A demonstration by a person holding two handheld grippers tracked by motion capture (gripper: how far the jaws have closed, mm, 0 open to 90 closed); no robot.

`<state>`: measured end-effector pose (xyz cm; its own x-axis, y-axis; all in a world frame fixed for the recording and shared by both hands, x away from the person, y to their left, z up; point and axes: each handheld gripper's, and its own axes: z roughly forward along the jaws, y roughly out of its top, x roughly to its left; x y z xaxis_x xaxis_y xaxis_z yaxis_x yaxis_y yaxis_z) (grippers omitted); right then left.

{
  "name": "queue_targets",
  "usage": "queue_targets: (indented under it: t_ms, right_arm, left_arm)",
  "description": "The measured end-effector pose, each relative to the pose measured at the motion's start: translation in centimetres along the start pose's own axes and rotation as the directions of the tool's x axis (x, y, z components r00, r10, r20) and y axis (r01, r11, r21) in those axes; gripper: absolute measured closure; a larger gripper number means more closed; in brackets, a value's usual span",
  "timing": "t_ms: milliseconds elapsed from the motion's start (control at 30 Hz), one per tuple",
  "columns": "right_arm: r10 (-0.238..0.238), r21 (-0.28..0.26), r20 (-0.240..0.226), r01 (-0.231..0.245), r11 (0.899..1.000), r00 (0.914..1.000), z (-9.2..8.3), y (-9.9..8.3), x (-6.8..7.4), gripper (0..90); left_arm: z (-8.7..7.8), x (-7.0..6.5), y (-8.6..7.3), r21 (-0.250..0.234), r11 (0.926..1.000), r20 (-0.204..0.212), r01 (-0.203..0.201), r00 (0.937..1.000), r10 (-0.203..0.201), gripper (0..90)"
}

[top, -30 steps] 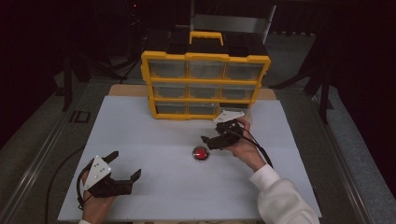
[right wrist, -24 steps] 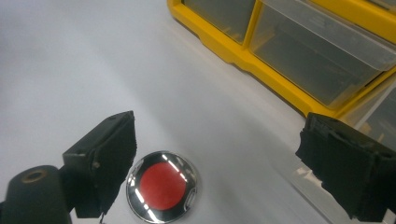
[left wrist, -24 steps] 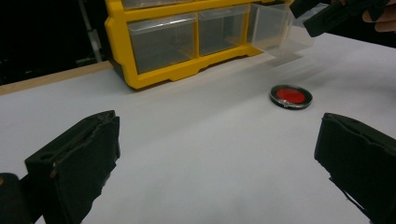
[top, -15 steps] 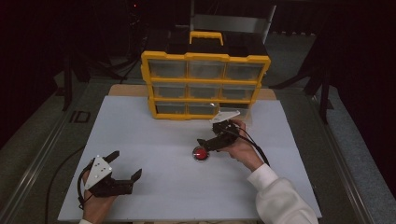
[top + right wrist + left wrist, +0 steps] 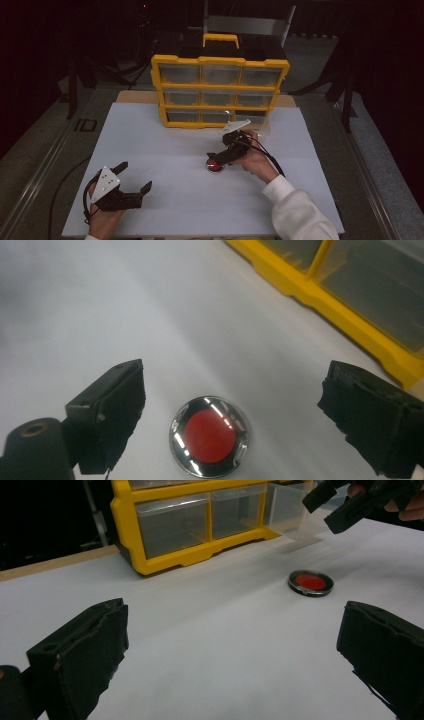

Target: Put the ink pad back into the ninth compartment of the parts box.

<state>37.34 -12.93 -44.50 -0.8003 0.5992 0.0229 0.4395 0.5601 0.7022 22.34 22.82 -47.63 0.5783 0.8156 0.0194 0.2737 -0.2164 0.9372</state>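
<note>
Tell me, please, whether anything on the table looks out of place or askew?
Yes: the bottom-right drawer of the yellow organizer stands pulled out while the other drawers sit flush. The red disc lies flat on the white table, undamaged.

Left tool [image 5: 235,645] gaping over white worktop [image 5: 215,630]; red-topped tin [image 5: 310,582] ahead, yellow drawer cabinet [image 5: 195,525] behind.

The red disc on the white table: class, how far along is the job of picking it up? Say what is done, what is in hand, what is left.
Done: the right gripper is over the red disc, jaws open on either side. In hand: nothing is gripped; the disc lies flat on the white table. The left gripper rests open, apart. Left: closing on the disc and lifting it, perhaps toward the yellow drawer cabinet.
</note>
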Motion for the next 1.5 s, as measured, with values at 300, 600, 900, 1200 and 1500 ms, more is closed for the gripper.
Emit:
queue_targets:
  t_ms: [300, 600, 900, 1200, 1500]
  right_arm:
    - [-0.024, 0.032, -0.017, 0.024, 0.999, 0.9996, 0.6, 0.0, 0.4, 10.2]
    - [-0.036, 0.066, -0.04, 0.039, 0.997, 0.9985, 1.2, -0.1, 0.7, 10.1]
    - [-0.055, 0.093, -0.058, 0.06, 0.994, 0.9968, 1.8, -0.3, 1.2, 10.2]
    - [-0.065, 0.141, -0.066, 0.073, 0.987, 0.9957, 2.7, -0.6, 1.3, 10.3]
    - [-0.084, 0.187, -0.058, 0.093, 0.978, 0.9948, 3.7, -1.0, 1.4, 10.2]
  left_arm:
    - [0.0, 0.0, 0.0, 0.002, 1.0, 0.002, -0.001, 1.0, 0.001, 0.4]
    - [0.0, 0.0, 0.0, 0.001, 1.0, 0.0, 0.0, 1.0, 0.0, 0.4]
    - [-0.1, 0.0, 0.0, 0.003, 1.0, 0.0, -0.005, 1.0, 0.005, 0.4]
    - [-0.1, 0.0, 0.0, 0.002, 1.0, 0.0, -0.004, 1.0, 0.004, 0.4]
    - [-0.1, 0.0, 0.0, 0.002, 1.0, 0.0, -0.006, 1.0, 0.006, 0.4]
